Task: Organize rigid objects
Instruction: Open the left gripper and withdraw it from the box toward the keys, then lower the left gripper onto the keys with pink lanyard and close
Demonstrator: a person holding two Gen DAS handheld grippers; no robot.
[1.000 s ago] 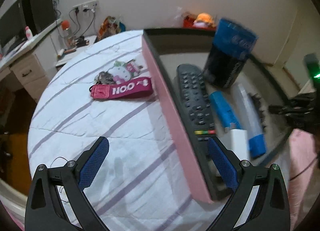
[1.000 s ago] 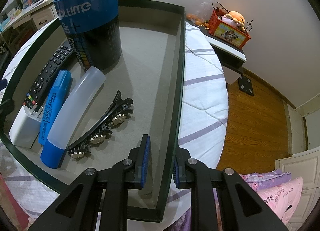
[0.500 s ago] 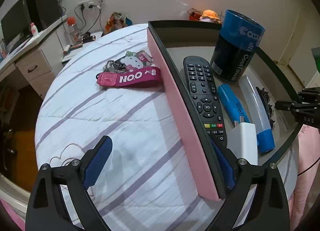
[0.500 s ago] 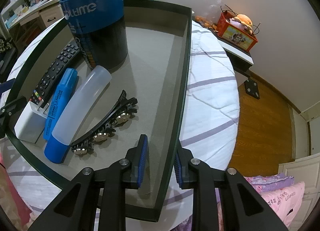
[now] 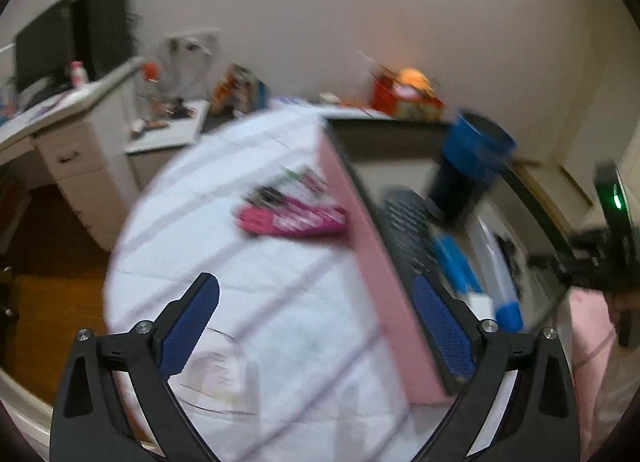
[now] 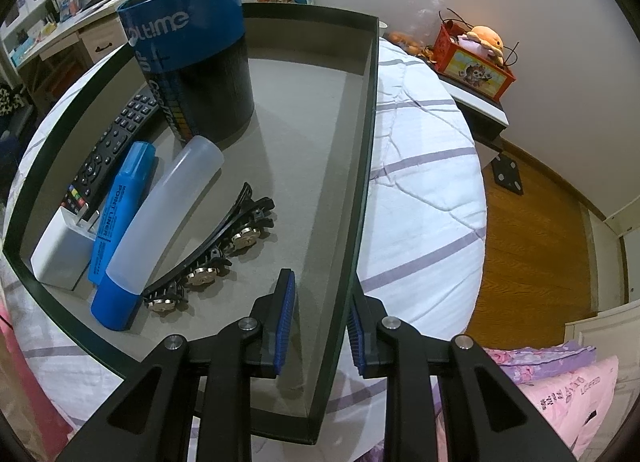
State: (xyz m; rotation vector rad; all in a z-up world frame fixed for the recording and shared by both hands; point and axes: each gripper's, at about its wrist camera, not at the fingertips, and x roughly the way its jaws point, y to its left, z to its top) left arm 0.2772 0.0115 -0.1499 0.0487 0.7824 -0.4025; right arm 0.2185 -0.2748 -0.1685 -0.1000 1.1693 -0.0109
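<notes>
Right gripper (image 6: 318, 316) straddles the box (image 6: 362, 166) wall at 6 o'clock, jaws narrowly parted, no visible pinch. Inside the box: cup (image 6: 192, 58) at 11 o'clock, remote (image 6: 114, 150), marker (image 6: 122, 206), bottle (image 6: 160, 222), hair clip (image 6: 216, 254). Left gripper (image 5: 316, 326) gapes wide, empty, over striped bedding (image 5: 240, 282); pink strap (image 5: 292, 220) at 12 o'clock, just left of the box.

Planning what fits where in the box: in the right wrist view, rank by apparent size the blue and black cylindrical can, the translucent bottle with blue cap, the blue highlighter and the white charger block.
Largest to smallest:
1. blue and black cylindrical can
2. translucent bottle with blue cap
3. blue highlighter
4. white charger block
The fisheye stretches things, so true sizes stay unsure.
</notes>
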